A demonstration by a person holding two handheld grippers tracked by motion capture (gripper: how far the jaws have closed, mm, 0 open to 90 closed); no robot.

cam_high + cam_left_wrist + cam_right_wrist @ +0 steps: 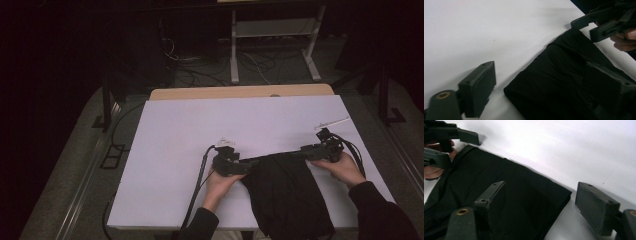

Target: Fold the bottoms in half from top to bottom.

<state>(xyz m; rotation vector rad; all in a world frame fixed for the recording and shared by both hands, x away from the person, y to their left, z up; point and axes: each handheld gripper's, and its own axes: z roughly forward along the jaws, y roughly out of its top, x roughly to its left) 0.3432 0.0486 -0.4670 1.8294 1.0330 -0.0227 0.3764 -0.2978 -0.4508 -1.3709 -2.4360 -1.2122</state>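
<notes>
- White table (175, 150) is seen carrying a black cloth (285, 192), its long axis running toward the person.
- Left gripper (245, 162) and right gripper (300, 152) are held agape astride its far corners, nothing clamped.

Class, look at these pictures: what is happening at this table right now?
A person holds a gripper in each hand over a black cloth lying on a white table. The left gripper and right gripper sit at the cloth's far corners. Both are open, each with one finger over the cloth and the other over bare table, gripping nothing yet.
</notes>
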